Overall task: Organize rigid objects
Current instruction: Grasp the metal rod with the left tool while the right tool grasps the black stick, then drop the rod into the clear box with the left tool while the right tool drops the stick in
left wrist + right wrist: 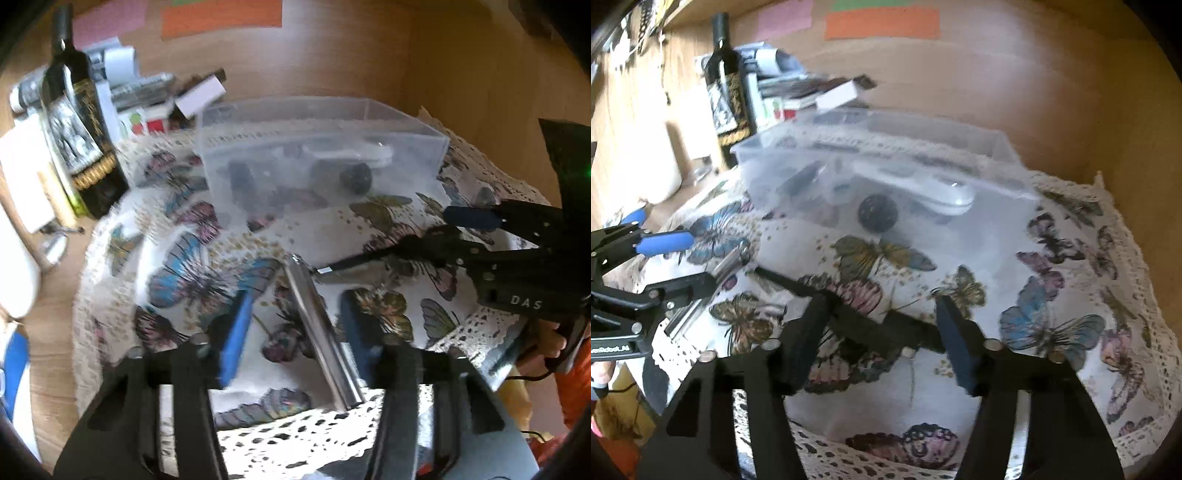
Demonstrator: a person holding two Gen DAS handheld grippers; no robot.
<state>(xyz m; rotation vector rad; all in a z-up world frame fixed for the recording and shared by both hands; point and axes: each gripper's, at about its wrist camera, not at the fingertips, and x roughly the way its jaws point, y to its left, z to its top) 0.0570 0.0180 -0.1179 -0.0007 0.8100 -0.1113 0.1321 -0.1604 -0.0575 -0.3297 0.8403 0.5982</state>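
Left claw [295, 336] wide open astride metal bar [321, 332] at lower centre, nothing gripped; right claw [882, 332] open over black tool [849, 314]; next: close, lift, carry to clear box [317, 155] at upper centre.

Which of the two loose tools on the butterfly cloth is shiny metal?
The silver bar between the left gripper fingers; the other tool is black.
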